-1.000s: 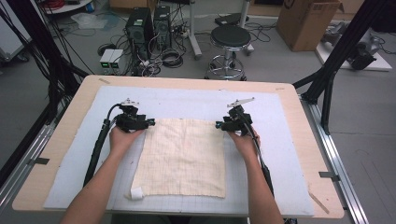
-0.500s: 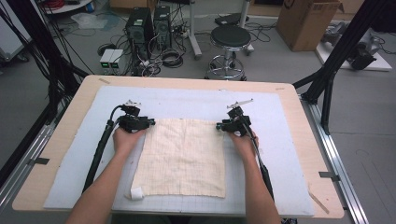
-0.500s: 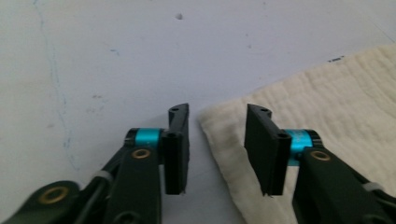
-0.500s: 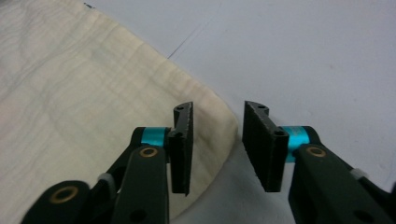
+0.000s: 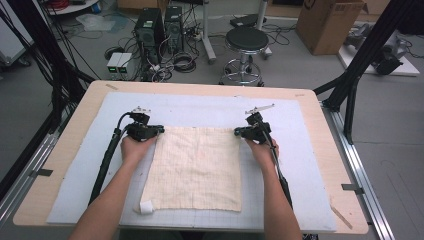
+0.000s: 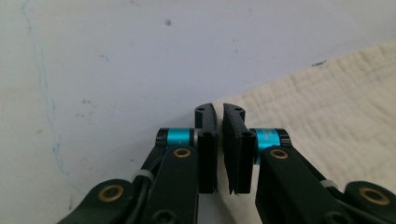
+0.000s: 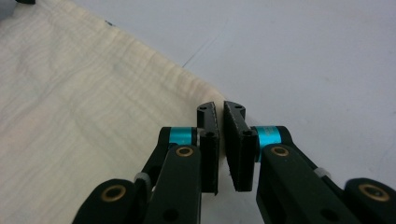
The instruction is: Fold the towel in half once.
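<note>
both forearms come in from the near edge and run forward on either side of the cloth, hands low over the mat. the left hand holds the left gripper at the cloth's far left corner, its tip pointing inward; the right hand holds the right gripper at the far right corner, likewise turned inward. a black cable trails back along each arm.

compared with a second ago, the hands sit in the same spots and the cloth lies the same; the change is in the jaws, which have just been closing on both sides. in the left gripper view the jaws stand narrow, a thin slit between them, pinching the cloth's corner. in the right gripper view the jaws are equally narrow and the cloth's edge runs in between them at the corner, pinched too.

the cloth is cream, roughly square, with a faint grid and a crinkled weave. it lies flat in the middle of the mat on the table, with a small white tag at its near left corner.
</note>
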Demonstrator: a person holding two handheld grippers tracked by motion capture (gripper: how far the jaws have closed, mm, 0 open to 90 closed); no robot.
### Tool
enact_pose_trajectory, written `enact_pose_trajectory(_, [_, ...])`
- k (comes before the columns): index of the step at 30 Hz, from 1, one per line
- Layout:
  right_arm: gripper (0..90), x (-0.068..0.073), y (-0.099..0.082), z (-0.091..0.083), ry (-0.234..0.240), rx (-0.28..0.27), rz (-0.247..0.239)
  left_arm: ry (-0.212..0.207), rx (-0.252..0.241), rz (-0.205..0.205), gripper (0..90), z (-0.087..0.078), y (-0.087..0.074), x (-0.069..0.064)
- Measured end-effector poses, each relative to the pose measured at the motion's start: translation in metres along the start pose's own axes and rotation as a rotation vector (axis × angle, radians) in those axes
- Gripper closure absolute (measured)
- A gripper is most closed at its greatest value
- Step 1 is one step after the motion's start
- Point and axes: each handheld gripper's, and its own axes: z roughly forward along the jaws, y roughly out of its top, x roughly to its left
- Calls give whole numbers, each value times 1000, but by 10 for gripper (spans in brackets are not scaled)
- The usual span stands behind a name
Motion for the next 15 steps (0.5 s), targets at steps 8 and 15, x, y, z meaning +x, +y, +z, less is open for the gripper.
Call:
enact_pose_trajectory(8, [849, 4, 15, -12, -9, -41, -31, -13, -60, -33, 861, -12, 7, 6])
enact_pose_trajectory(15, [849, 4, 21, -19, 2, -60, -23, -42, -112, -66, 865, -23, 14, 12])
